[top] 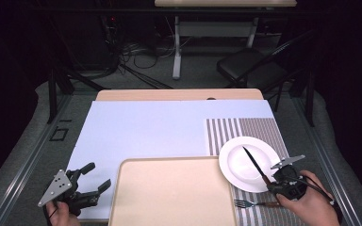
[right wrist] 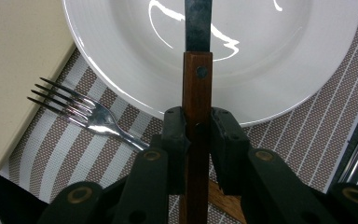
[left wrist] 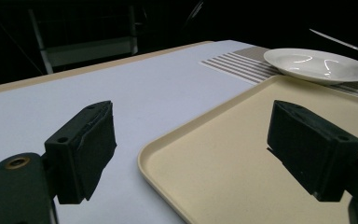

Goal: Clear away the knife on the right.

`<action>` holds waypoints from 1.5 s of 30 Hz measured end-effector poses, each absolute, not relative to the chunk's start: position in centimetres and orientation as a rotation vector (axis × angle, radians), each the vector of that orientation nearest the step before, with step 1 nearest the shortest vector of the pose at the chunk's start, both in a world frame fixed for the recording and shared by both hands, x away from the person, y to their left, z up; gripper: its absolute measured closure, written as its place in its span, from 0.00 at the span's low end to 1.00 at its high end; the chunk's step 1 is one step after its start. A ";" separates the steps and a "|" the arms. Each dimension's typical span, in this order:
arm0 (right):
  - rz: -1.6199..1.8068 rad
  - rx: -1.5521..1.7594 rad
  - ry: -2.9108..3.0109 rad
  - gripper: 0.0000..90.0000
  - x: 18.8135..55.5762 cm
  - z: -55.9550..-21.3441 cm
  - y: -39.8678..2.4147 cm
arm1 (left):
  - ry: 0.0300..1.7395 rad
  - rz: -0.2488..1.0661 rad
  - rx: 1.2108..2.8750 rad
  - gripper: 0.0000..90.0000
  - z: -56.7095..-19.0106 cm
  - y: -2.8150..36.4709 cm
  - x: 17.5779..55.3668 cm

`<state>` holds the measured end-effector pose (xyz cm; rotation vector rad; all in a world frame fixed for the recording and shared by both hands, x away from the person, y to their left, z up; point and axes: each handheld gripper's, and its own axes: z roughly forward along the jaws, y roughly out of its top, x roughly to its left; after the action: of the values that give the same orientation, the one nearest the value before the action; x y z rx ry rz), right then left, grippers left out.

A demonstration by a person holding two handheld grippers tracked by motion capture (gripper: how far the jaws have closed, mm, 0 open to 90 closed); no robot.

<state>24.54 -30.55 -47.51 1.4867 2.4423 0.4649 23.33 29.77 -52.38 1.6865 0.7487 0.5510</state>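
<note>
Right gripper (top: 279,181) sits at the near right edge of the plate (top: 233,162), its jaws pinching the wooden handle of a knife (right wrist: 196,98) whose blade reaches out over the plate's middle. Fork (right wrist: 86,114) lies on the striped mat (top: 264,125) just near-side of the plate, tines toward the tray (top: 169,197). Left gripper (top: 92,181), well left of the plate beyond the tray, holds its jaws spread wide with nothing between them.

No writing, label, brand, number or sign can be read anywhere in these pictures. The plate (top: 245,162), the tray (top: 169,193), the striped mat (top: 259,127) and the knife (right wrist: 197,84) all show plain, unmarked surfaces.
</note>
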 end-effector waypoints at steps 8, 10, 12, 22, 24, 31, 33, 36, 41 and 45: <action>0.485 1.540 2.432 0.85 23.4 -47.4 -30.1 | 0.746 0.551 1.691 0.17 -52.4 29.7 23.3; 0.497 1.556 2.413 0.85 23.2 -47.6 -30.0 | 0.745 0.549 1.693 0.17 -52.3 29.7 23.3; 0.495 1.562 2.412 0.85 23.0 -47.6 -29.9 | 0.745 0.550 1.692 0.17 -52.3 29.7 23.3; 0.529 1.560 2.453 0.85 21.8 -47.9 -27.8 | 0.741 0.548 1.696 0.17 -52.3 29.6 23.3; 0.552 1.554 2.450 0.85 21.8 -48.0 -27.4 | 0.741 0.549 1.695 0.17 -52.3 29.6 23.3; 0.586 1.556 2.460 0.85 22.2 -47.8 -25.9 | 0.741 0.550 1.693 0.17 -52.3 29.6 23.3; 0.607 1.570 2.468 0.85 22.2 -47.7 -25.5 | 0.739 0.550 1.695 0.17 -52.3 29.6 23.2; 0.625 1.566 2.482 0.85 22.3 -47.6 -24.6 | 0.737 0.549 1.691 0.17 -52.3 29.6 23.2; 0.633 1.549 2.493 0.85 22.6 -47.7 -23.3 | 0.736 0.552 1.687 0.17 -52.2 29.7 23.2; 0.657 1.553 2.505 0.85 22.7 -47.9 -22.3 | 0.735 0.551 1.685 0.17 -52.2 29.8 23.1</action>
<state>22.73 -22.26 -47.93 1.5530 2.5055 0.6572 23.14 29.77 -52.22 1.6847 0.7353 0.5514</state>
